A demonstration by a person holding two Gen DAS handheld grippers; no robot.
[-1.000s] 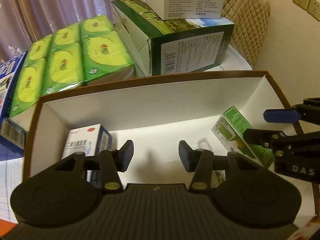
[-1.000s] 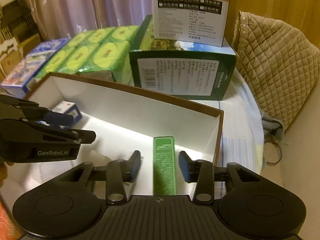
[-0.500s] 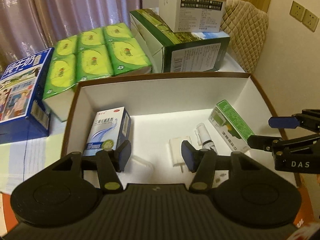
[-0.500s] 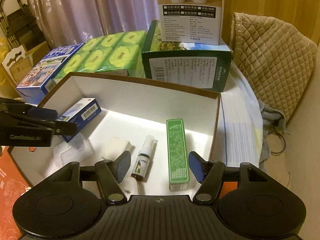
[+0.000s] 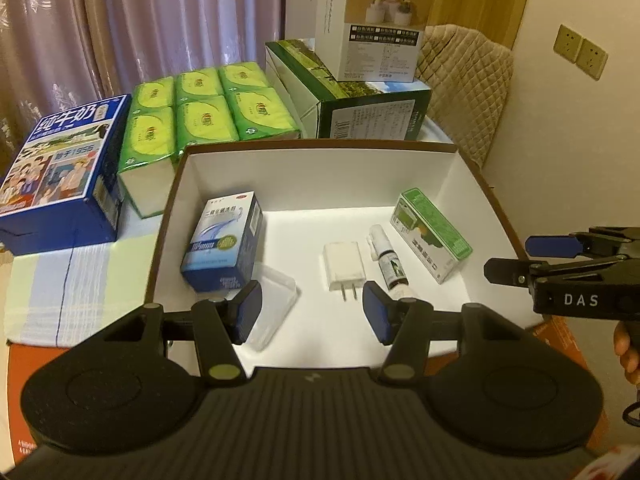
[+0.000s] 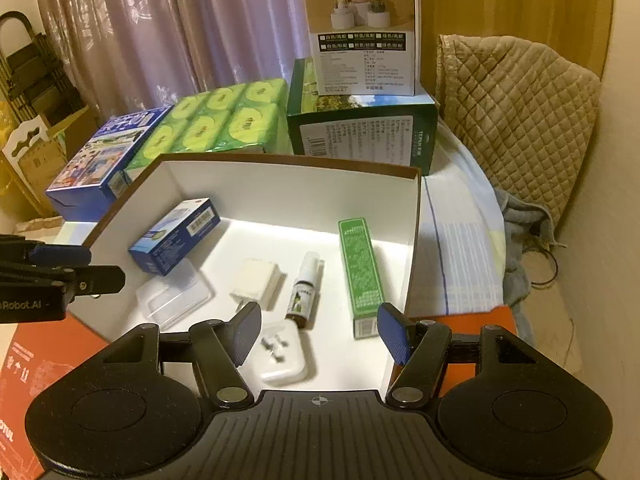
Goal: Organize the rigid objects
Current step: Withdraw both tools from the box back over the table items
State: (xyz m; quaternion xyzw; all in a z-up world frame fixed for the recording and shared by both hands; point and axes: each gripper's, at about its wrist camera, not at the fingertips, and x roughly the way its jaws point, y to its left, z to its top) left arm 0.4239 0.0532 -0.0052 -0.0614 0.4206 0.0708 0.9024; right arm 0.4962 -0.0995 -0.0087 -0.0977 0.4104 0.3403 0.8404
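A brown-rimmed white box (image 5: 320, 146) (image 6: 288, 162) holds a blue medicine carton (image 5: 222, 236) (image 6: 176, 236), a white charger plug (image 5: 343, 266) (image 6: 256, 278), a small spray bottle (image 5: 388, 258) (image 6: 306, 290), a long green carton (image 5: 432, 234) (image 6: 360, 276), a clear plastic case (image 5: 276, 304) (image 6: 176, 300) and a white earbud case (image 6: 286, 356). My left gripper (image 5: 312, 316) hangs open above the box's near edge with nothing between its fingers. My right gripper (image 6: 318, 332) is open too, empty, over the box's near right corner.
Behind the box stand a blue milk carton (image 5: 60, 168), packs of green tissues (image 5: 200, 116), a dark green box (image 5: 360, 108) and a tall white box (image 5: 372, 28) on top. An orange board (image 6: 36, 364) lies under the box. A quilted chair (image 6: 516, 120) is at the right.
Both grippers have drawn back and up out of the box, and both have spread wider. The green carton that lay between the right fingers now lies free on the box floor.
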